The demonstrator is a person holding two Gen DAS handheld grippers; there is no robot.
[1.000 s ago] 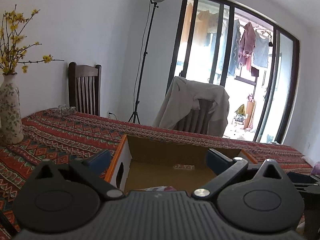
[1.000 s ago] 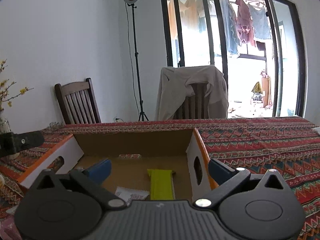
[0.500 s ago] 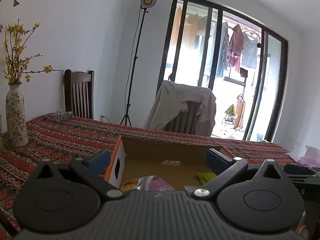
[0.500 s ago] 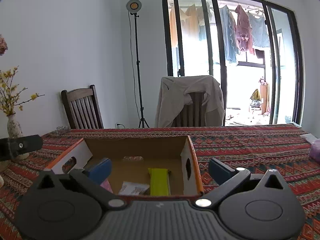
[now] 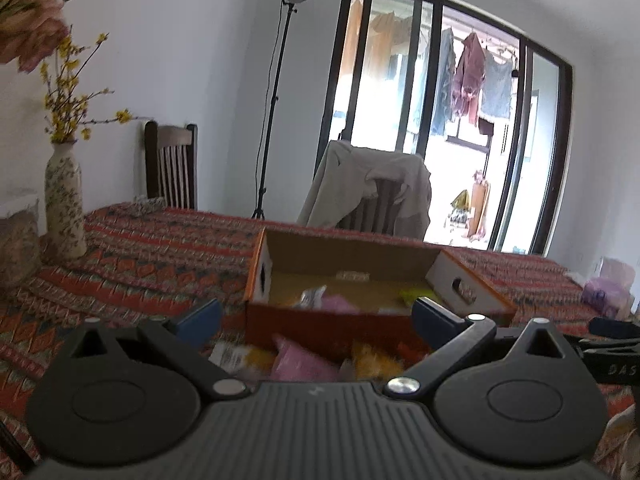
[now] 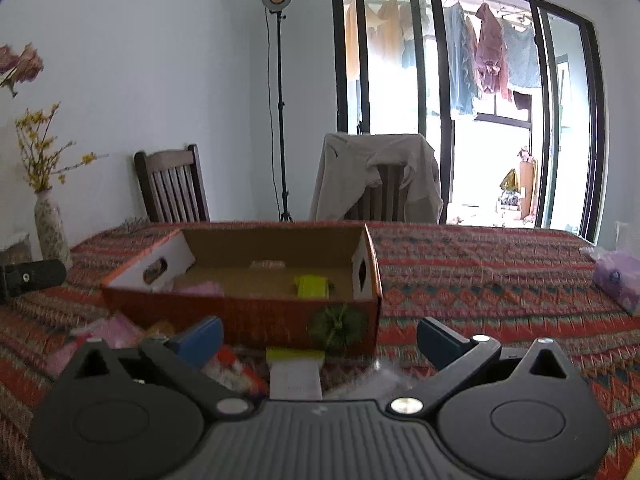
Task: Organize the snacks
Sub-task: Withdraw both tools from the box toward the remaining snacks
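An open orange cardboard box (image 5: pixel 320 326) (image 6: pixel 256 320) stands on the patterned tablecloth. Inside lie a pink packet (image 5: pixel 338 303), a yellow-green packet (image 6: pixel 311 286) and a small white packet (image 5: pixel 310 295). Loose snack packets lie on the cloth in front of the box: a pink one (image 5: pixel 298 366), yellow ones (image 5: pixel 376 362), and a yellow-and-white one (image 6: pixel 295 372). My left gripper (image 5: pixel 316 318) is open and empty, just before the box's near wall. My right gripper (image 6: pixel 318 336) is open and empty, above the loose packets.
A flowered vase (image 5: pixel 64 204) stands at the table's left. Two chairs (image 6: pixel 172 184) stand behind the table, one draped with a beige jacket (image 6: pixel 378 172). A purple bag (image 6: pixel 616 280) lies at the right. A lamp stand (image 6: pixel 280 100) is by the wall.
Both grippers have pulled back from above the box toward the near side of the table. The box's front wall and the loose packets before it have come into view.
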